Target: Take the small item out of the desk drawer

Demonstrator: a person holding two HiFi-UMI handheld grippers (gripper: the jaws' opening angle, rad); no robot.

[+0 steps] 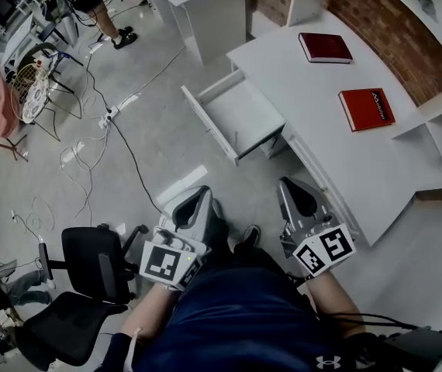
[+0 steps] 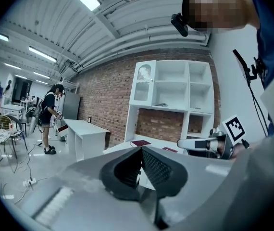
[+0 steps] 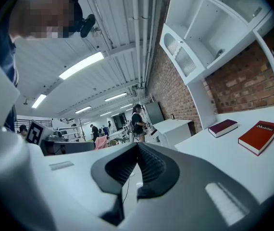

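Observation:
The white desk (image 1: 322, 138) has one drawer (image 1: 236, 118) pulled out to the left. Its inside looks bare white, and I see no small item in it. Both grippers are held low over the person's lap, short of the drawer. My left gripper (image 1: 196, 194) is shut with nothing between its pads, and its own view shows the tips (image 2: 141, 151) meeting. My right gripper (image 1: 291, 186) sits beside the desk's front edge, and its jaws (image 3: 137, 146) also meet, holding nothing.
Two red books (image 1: 325, 47) (image 1: 367, 108) lie on the desk top. A black office chair (image 1: 81, 285) stands at the lower left. Cables and a power strip (image 1: 116, 115) trail over the floor. A person (image 1: 101, 6) stands far off by another white desk.

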